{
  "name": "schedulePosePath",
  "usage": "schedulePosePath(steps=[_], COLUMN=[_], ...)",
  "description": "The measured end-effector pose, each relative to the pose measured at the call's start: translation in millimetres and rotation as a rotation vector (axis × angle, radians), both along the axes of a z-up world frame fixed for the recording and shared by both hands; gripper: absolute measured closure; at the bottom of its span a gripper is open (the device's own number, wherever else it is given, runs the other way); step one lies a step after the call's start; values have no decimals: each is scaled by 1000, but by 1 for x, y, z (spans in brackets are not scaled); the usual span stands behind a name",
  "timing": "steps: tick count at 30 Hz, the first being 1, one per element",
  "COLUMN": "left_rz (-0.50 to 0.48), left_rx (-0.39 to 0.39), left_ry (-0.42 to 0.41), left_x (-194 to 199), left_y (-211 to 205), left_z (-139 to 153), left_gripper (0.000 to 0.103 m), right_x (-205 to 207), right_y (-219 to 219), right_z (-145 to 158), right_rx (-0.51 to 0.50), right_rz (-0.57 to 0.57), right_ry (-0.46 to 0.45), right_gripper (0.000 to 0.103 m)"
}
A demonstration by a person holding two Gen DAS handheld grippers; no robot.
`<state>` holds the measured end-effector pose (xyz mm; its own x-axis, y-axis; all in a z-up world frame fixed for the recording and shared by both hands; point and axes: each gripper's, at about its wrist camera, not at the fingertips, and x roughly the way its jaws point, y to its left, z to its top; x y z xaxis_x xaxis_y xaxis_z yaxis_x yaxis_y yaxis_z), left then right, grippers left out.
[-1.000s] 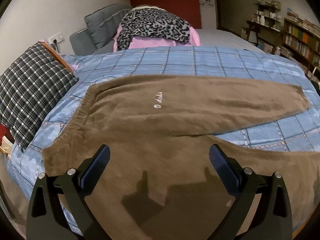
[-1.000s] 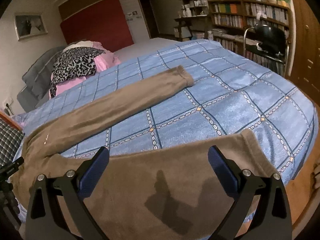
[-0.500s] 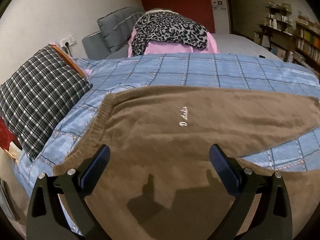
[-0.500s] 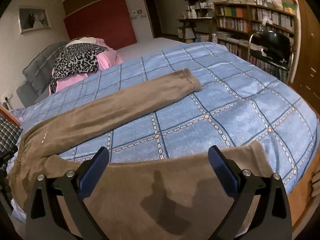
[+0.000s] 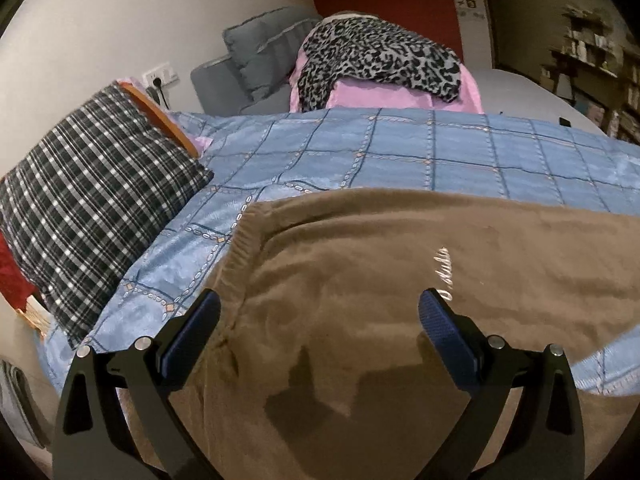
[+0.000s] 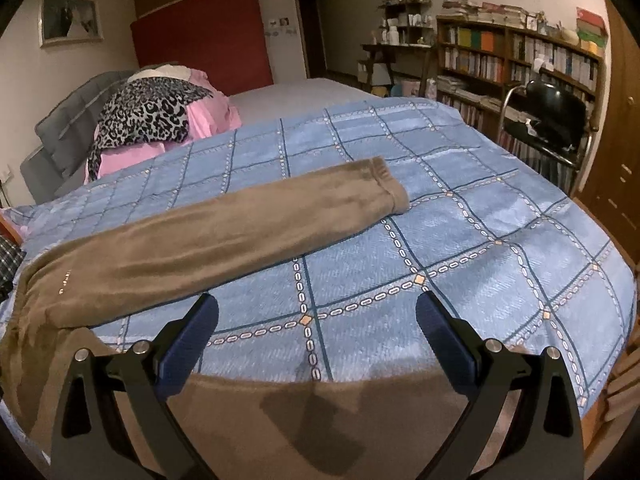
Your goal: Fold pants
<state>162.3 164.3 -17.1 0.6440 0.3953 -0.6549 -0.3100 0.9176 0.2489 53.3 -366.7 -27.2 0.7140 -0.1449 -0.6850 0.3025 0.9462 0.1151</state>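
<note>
Pants (image 5: 400,280) flat on bed (image 6: 440,248) | left gripper (image 5: 320,320), right gripper (image 6: 316,320): fingers spread, empty | step: pre-grasp, near leg | next: pinch edge, fold over far leg

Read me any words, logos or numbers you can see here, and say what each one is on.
"D" followed by a cursive word too blurred to read: white embroidery on the brown pants.
Book spines on the bookshelf: too small to read.
Small stickers on the far wall: unreadable.
Nothing else carries text.
</note>
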Motion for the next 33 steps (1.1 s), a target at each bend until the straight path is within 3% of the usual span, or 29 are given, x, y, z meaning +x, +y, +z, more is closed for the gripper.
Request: schedulePosePath(steps=[13, 19, 26, 27, 30, 33], left_rz=[72, 156, 227, 234, 211, 222], left_rx=[-188, -256, -274, -271, -325, -339], left_ry=[39, 66, 114, 128, 149, 140], left_x=[91, 133, 167, 171, 179, 181], left_y=[107, 151, 182, 184, 187, 187], left_z=[-30, -52, -76, -81, -93, -99], left_gripper=[2, 2, 3, 4, 22, 25], right_x=[52, 71, 93, 97, 114, 133], right_y=[-6, -10, -25, -29, -47, -72], right_z=[-21, -35, -46, -47, -51, -54], right_rx=[-18, -28, -24, -27, -39, -33], right_rz=[0, -3, -21, -28, -56, -92], right_ry=[68, 107, 127, 127, 133, 141], right_gripper=[5, 5, 5, 5, 5, 5])
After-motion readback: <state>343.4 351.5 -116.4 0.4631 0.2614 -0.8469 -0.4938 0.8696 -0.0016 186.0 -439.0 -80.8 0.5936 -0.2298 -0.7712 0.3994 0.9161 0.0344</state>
